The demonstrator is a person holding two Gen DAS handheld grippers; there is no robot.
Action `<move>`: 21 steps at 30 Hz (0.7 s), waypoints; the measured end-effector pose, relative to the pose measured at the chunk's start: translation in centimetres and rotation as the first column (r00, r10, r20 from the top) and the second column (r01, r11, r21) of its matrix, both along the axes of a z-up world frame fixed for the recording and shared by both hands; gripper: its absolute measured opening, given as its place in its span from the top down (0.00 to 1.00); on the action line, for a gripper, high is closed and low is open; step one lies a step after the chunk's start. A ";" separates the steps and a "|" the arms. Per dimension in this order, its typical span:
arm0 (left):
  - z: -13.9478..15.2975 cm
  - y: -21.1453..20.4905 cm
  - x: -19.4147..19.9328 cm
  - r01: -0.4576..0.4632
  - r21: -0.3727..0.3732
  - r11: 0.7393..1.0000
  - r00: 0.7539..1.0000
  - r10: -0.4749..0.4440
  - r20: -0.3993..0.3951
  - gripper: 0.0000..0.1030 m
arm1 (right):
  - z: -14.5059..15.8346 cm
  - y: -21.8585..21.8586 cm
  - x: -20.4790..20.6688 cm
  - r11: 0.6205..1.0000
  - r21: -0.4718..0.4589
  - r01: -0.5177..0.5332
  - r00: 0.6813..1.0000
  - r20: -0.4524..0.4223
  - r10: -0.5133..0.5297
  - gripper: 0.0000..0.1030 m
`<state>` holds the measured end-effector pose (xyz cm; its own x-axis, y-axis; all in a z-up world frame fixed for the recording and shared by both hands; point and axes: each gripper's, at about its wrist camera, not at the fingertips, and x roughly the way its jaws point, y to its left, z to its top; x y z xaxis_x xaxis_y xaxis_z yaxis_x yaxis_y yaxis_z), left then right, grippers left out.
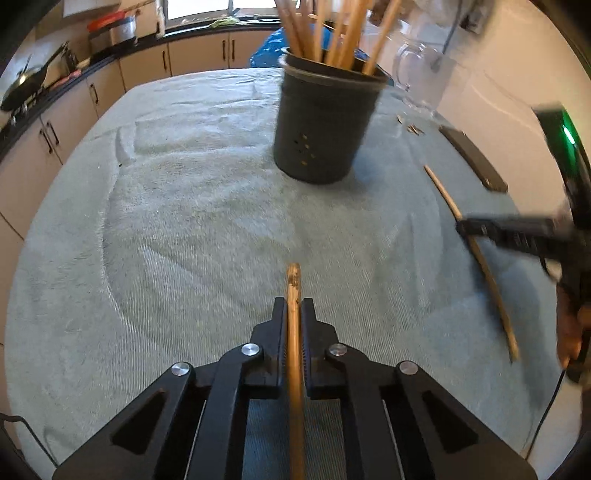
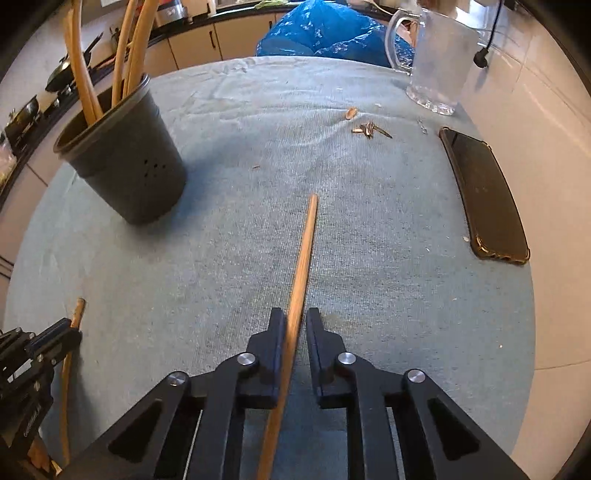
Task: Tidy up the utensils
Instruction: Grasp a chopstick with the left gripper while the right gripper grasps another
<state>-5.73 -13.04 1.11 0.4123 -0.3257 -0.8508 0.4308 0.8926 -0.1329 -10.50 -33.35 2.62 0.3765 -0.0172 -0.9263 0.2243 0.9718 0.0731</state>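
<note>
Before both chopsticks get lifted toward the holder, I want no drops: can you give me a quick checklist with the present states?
1. Left gripper shut on left chopstick: ok.
2. Right gripper shut on right chopstick: ok.
3. Dark holder upright on the cloth: ok.
4. Room left among the chopsticks already in the holder: cannot tell.
5. Phone and glass mug beside the path: ok.

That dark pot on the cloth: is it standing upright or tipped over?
Upright. The dark pot stands on its base, wooden sticks poking out the top.
</note>
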 end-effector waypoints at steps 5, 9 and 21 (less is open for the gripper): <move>-0.1 0.7 -0.3 0.006 -0.040 0.999 1.000 -0.008 -0.026 0.94 | 0.0 1.2 -4.7 0.992 0.120 -0.037 0.999 -0.008 0.039 0.90; -0.2 1.5 -1.4 0.017 -0.046 0.999 0.999 -0.019 -0.036 0.93 | 0.5 2.7 -9.4 0.985 0.146 -0.088 0.996 -0.018 0.091 0.90; 0.0 1.8 -2.9 0.055 0.004 0.998 0.994 -0.055 -0.094 0.83 | 0.4 3.3 -7.4 0.991 0.062 -0.120 0.992 -0.021 0.121 0.51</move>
